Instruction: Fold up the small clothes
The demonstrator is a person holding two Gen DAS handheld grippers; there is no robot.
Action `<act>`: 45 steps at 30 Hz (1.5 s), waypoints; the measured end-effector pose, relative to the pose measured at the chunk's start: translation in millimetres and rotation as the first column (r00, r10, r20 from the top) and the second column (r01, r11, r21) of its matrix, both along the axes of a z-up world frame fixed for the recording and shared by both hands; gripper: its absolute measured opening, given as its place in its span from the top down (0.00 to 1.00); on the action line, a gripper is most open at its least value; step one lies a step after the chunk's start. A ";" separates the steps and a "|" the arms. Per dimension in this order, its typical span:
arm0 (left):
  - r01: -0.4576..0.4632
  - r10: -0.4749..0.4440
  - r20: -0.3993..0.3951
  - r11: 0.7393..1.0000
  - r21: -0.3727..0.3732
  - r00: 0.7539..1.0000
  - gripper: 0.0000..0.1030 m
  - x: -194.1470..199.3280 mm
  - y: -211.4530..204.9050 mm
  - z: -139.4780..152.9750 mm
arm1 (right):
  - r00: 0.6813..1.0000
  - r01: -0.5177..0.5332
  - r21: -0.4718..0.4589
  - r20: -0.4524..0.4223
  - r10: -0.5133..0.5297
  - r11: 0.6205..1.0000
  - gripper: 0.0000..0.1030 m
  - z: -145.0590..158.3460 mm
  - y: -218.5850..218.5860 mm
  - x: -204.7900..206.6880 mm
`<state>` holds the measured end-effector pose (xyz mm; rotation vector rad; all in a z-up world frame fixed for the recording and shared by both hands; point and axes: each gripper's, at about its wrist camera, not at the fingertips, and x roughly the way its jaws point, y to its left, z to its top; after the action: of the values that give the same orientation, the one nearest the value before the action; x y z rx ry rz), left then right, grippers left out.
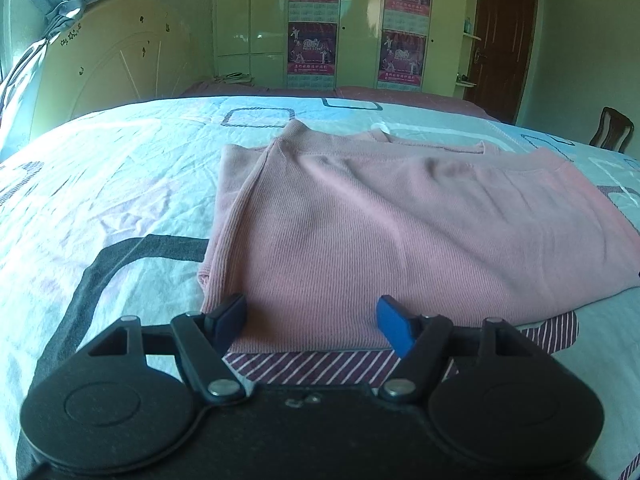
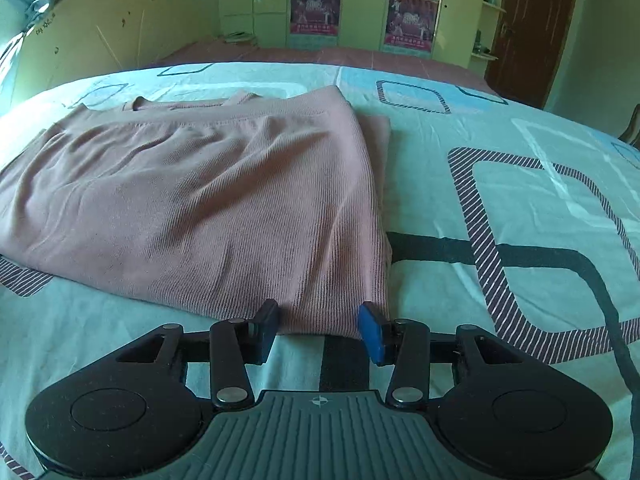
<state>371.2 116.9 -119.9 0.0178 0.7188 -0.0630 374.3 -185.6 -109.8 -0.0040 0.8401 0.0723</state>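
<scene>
One pink garment point(image 1: 400, 220) lies folded on the bed point(image 1: 100, 200), filling the middle of the left wrist view. Two grippers: the left gripper point(image 1: 312, 328) at six o'clock, jaws apart, and the right gripper point(image 2: 318, 330) likewise. Up at twelve o'clock, four posters point(image 1: 312, 48) on the wardrobe point(image 1: 248, 20). One brown door point(image 1: 504, 40) at two o'clock, one chair point(image 1: 612, 134) at three.

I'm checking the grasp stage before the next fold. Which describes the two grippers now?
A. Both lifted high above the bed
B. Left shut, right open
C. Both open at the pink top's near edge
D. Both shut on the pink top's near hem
C: the left gripper and right gripper each show jaws spread apart at the near edge of the pink ribbed top, pinching nothing.
</scene>
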 end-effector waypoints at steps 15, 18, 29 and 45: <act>-0.011 0.011 0.004 0.999 0.041 1.000 0.29 -3.4 -7.6 -4.5 | 1.000 0.019 0.028 0.004 -0.019 0.999 0.57 -14.3 -4.4 -4.2; -0.021 0.022 -0.019 0.999 0.049 1.000 0.29 -9.4 -9.3 2.4 | 1.000 0.027 0.022 0.002 -0.027 0.999 0.57 -13.0 -2.7 -7.3; -0.218 0.199 -0.090 0.900 -0.378 0.976 0.33 -60.7 22.6 -0.5 | 0.996 -0.070 0.200 0.059 0.060 0.977 0.98 12.5 24.3 -56.1; -0.292 0.337 -0.072 0.665 -0.687 0.939 0.65 31.3 75.2 -30.2 | 0.992 -0.125 0.266 0.030 0.121 0.956 1.00 36.0 115.8 57.3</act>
<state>402.5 192.1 -150.1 -0.8332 0.5890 0.0064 431.6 -69.8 -73.8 0.1981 0.8104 0.3026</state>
